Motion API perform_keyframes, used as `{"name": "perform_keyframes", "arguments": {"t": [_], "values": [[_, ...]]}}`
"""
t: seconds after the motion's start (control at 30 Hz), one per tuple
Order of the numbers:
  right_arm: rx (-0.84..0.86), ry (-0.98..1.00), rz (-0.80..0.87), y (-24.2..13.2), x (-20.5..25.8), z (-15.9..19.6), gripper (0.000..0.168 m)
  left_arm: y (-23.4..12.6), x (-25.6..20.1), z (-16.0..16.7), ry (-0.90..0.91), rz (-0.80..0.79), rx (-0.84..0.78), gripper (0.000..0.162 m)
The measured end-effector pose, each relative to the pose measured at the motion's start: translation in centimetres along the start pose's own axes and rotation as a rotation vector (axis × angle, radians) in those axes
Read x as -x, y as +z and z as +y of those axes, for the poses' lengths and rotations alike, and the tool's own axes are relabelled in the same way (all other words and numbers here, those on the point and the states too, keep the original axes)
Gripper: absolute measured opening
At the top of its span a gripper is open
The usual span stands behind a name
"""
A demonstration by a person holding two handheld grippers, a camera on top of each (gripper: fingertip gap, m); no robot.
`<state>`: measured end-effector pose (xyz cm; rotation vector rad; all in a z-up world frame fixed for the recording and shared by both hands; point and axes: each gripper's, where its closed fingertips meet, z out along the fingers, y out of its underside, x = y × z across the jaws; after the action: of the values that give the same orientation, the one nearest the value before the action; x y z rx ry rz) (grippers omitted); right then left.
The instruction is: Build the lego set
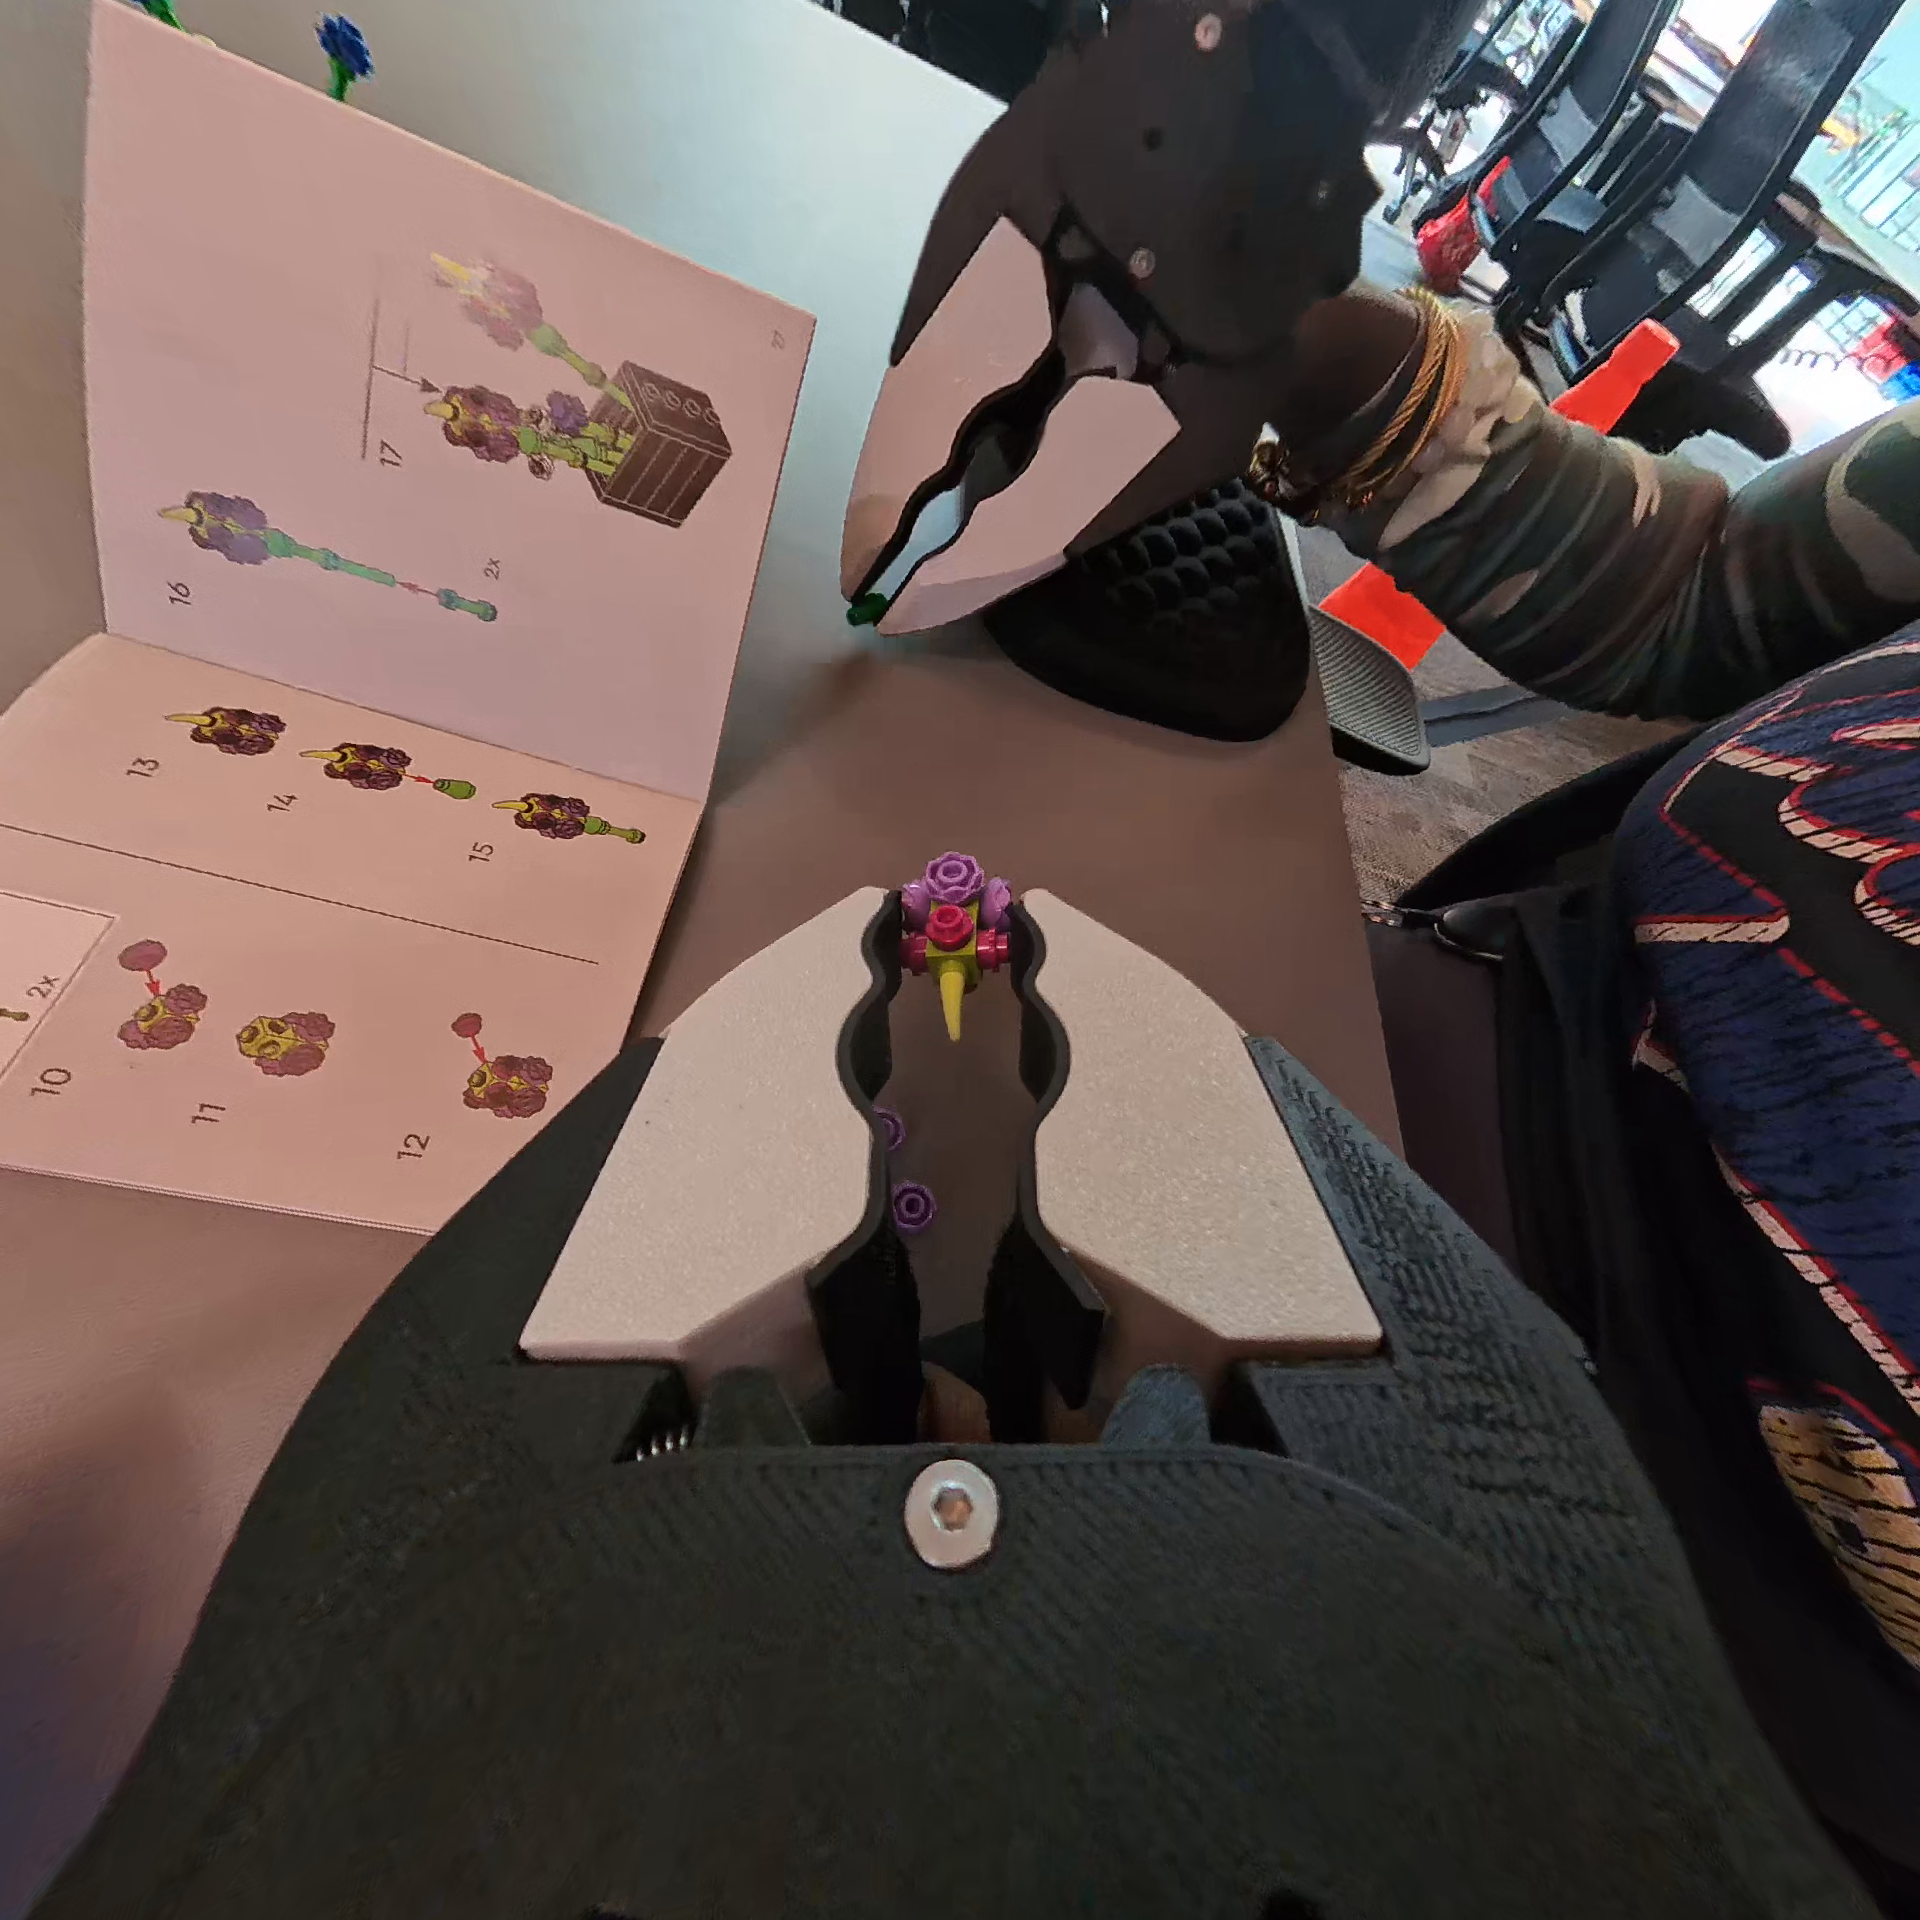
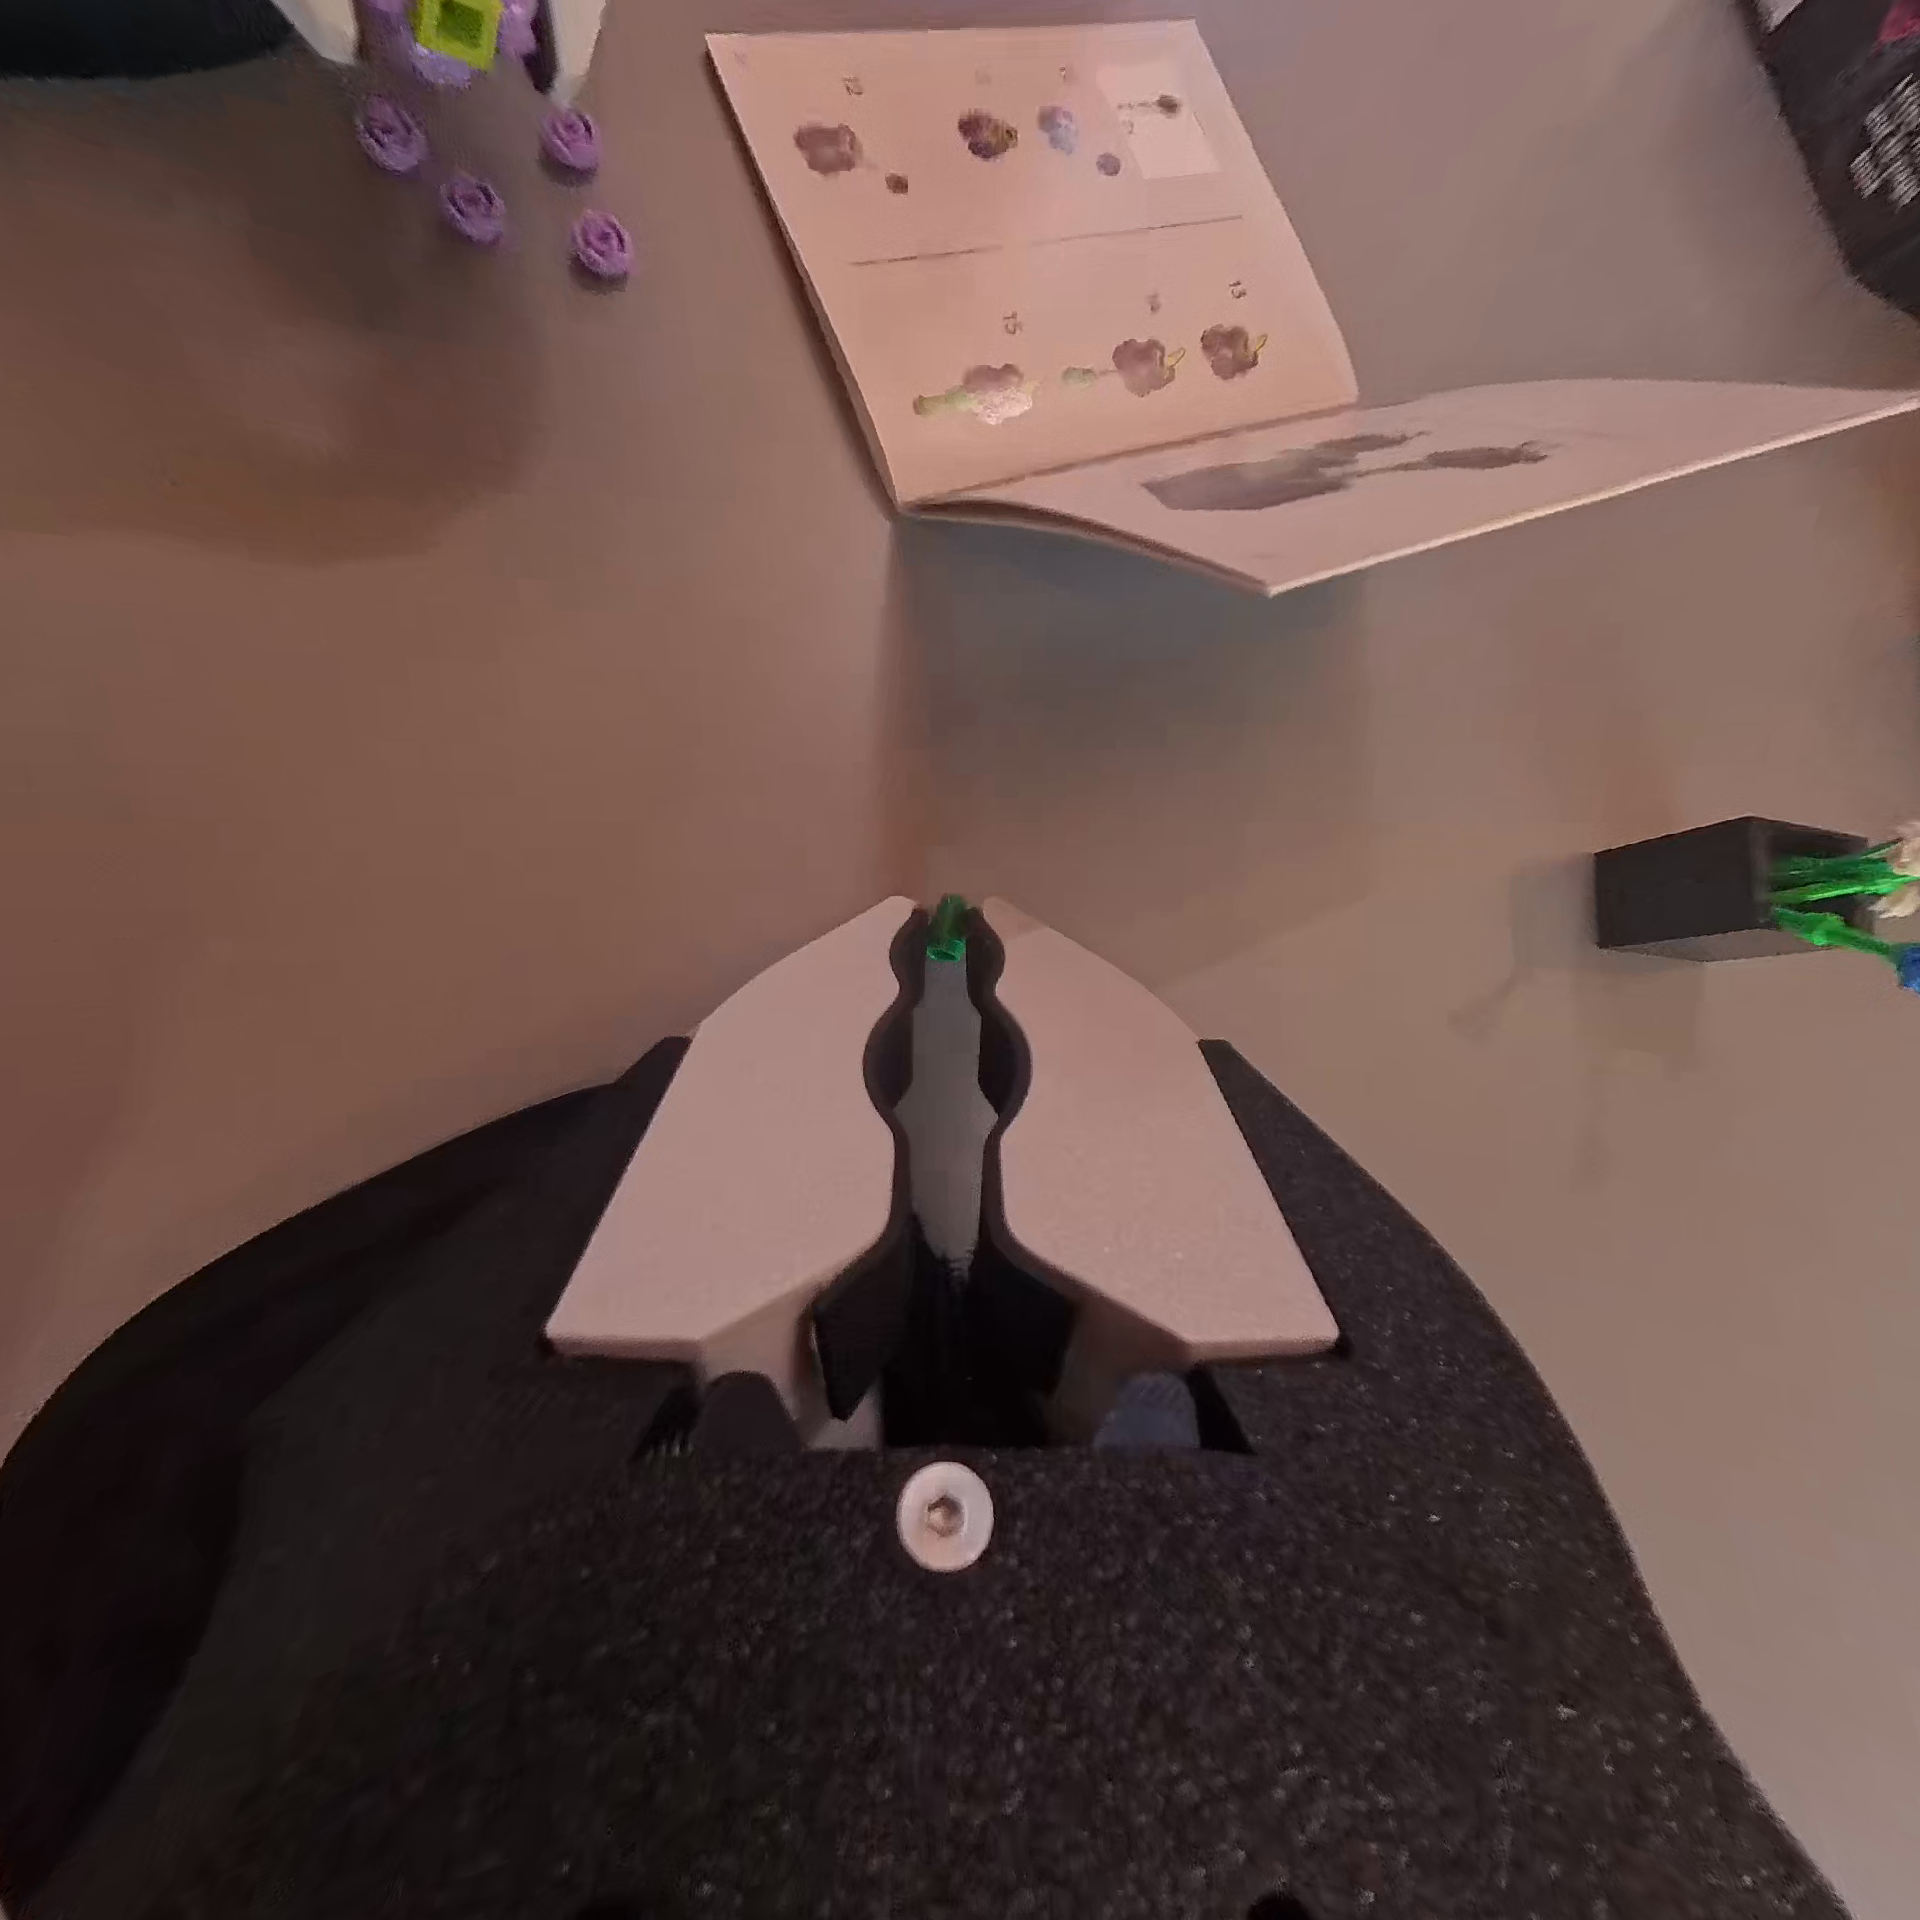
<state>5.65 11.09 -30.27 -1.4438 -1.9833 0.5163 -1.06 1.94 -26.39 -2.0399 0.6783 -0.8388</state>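
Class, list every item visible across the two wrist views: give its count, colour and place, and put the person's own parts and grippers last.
Flower cluster: one, purple, magenta and lime with a yellow spike, between the left gripper's fingertips.
Green piece: one, small, pinched at the right gripper's tips.
Loose flower pieces: four, purple, on the table near the left gripper.
Instruction booklet: one, pale pages, open on the table.
Black box: one, on the table, holding green stems.
Table: one, grey-brown.
Orange cones: orange, on the floor beyond the table; count unclear.
Office chairs: several, black, background.
Sleeve: one, camouflage, behind the right gripper.
Left gripper: shut on the cluster.
Right gripper: shut on the green piece.
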Motion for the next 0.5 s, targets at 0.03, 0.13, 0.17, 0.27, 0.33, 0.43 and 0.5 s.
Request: {"name": "perform_keyframes", "arguments": {"t": [0.03,0.13,0.17,0.27,0.33,0.43,0.5], "values": [[-0.031,-0.003,0.002,-0.4,0.1,-0.4,0.007,-0.1,0.0,-0.1,0.006,0.0,-0.011,0.02],[-0.145,0.005,-0.017,-2.8,0.8,-1.6,0.007,-0.3,-0.1,-0.3,0.026,-0.009,-0.027,0.02],[-0.153,0.023,-0.017,-3.7,0.9,-1.4,0.007,-0.2,-0.2,-0.3,0.031,-0.01,-0.026,0.02],[-0.13,0.052,-0.051,-6.4,1.6,0.5,0.007,-0.1,-0.2,-0.1,0.037,-0.011,-0.013,0.02],[-0.102,0.038,-0.098,-8.0,2.4,2.1,0.007,0.0,-0.3,0.0,0.048,-0.015,-0.001,0.02],[0.021,0.052,-0.174,-9.1,3.5,5.0,0.007,0.1,-0.4,0.2,0.072,-0.019,0.016,0.02],[0.08,0.009,-0.185,-8.9,4.1,6.3,0.007,0.2,-0.5,0.3,0.075,-0.016,0.021,0.02]]}}
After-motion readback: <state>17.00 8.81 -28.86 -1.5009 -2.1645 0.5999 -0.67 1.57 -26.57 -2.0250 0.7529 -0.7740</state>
